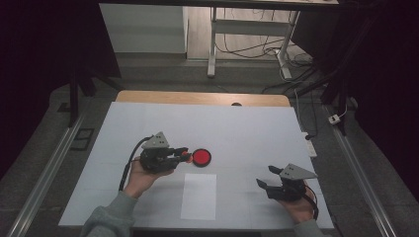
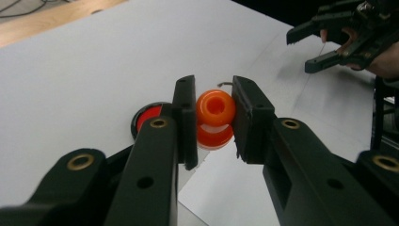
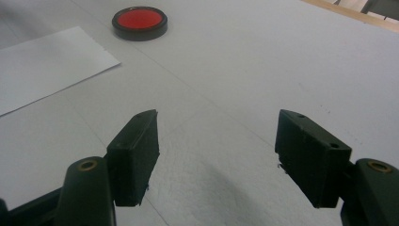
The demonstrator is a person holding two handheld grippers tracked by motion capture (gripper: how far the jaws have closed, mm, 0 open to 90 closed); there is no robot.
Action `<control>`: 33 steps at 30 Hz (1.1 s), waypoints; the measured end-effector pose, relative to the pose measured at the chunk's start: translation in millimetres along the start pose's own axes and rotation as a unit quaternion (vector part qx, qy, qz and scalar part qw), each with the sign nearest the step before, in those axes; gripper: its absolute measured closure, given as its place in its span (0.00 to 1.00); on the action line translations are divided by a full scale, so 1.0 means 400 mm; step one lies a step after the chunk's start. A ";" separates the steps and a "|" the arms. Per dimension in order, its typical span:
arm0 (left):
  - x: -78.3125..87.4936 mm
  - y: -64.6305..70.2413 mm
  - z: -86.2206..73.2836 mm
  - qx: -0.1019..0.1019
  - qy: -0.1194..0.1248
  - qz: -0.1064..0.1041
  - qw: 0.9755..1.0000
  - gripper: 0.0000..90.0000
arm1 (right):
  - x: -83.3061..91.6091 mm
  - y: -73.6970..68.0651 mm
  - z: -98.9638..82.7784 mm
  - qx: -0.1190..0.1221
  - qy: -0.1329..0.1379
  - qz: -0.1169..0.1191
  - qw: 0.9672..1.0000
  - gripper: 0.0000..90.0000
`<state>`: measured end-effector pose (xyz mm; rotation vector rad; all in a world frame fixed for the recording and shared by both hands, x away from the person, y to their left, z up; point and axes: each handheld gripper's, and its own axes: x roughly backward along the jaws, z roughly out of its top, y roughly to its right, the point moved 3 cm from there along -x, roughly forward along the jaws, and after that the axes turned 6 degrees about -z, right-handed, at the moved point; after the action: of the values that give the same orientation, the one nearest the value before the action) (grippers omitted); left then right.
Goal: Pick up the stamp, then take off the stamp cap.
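The left tongs (image 2: 214,117) gripped a glossy orange bead-like piece (image 2: 215,109), rounded with a central hole, just beside the red disc in its black rim (image 1: 201,157); pressure probably needed to stay light and centred, as the smooth curved surface could slip. The right tongs (image 3: 216,157) stood open and empty over the matte white worktop (image 1: 257,133), near a flat paper sheet (image 1: 199,196).

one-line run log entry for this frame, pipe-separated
left gripper: shut on orange stamp, beside red ink pad | right gripper: open, empty, over table | white paper: flat on table, untouched

White-covered table (image 1: 148,123) carries 1 red-centred black disc (image 1: 201,157) and 1 paper sheet (image 1: 198,196).
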<state>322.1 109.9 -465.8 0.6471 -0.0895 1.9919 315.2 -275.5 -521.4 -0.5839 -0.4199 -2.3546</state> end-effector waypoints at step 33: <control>-0.034 0.001 0.000 -0.006 -0.012 -0.022 1.000 0.80 | -0.008 -0.021 0.027 0.001 0.008 0.009 1.000 0.34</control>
<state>326.5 98.8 -472.0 0.6608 -0.1003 1.9393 315.0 -263.0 -515.1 -0.5650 -0.4076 -2.3403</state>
